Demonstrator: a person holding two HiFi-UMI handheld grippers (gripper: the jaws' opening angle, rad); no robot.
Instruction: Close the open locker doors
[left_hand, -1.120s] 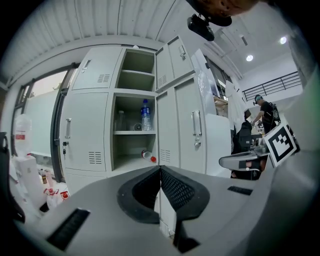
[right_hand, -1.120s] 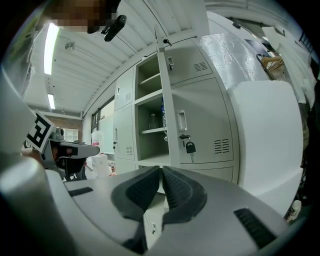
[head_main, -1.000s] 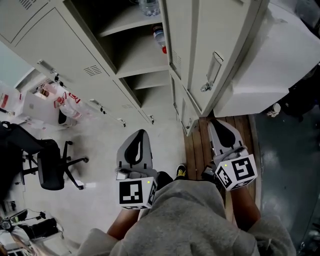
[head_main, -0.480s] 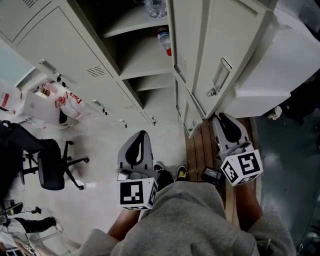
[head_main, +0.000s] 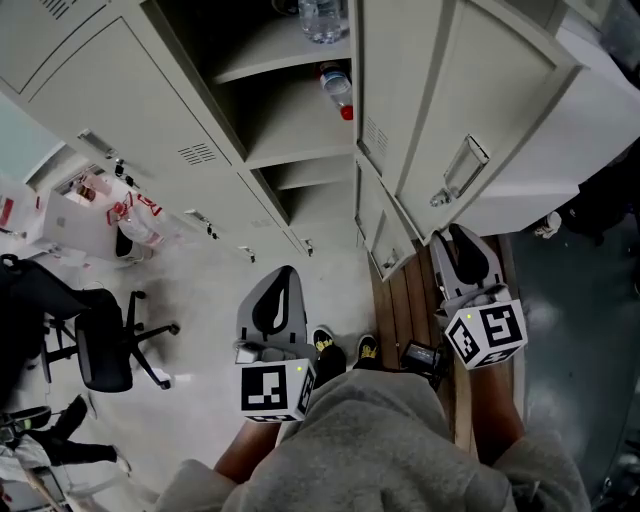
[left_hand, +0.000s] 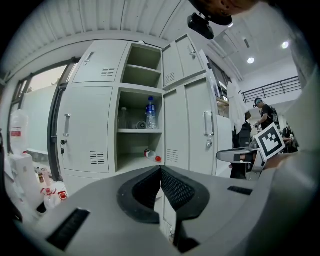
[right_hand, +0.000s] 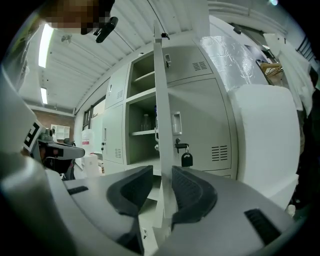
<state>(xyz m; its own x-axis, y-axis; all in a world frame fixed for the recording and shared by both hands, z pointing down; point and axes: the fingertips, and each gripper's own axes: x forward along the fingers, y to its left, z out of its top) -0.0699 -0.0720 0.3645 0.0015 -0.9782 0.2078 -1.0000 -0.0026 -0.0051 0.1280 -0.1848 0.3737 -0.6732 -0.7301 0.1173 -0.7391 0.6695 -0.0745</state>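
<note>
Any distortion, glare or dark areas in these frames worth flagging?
Head view: evenly lit and sharp, though the open locker goes dark toward the top of its interior. Left gripper view: strong fisheye, black corners, ceiling lights blown out at upper right. Right gripper view: same fisheye and black corners, open door seen edge-on at centre, mosaic patch top left, bright light strip at left.

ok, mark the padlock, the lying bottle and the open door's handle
padlock (right_hand: 186, 160), right gripper view, black body.
lying bottle (left_hand: 150, 154), left gripper view, clear body.
open door's handle (head_main: 466, 167), head view, its middle.
</note>
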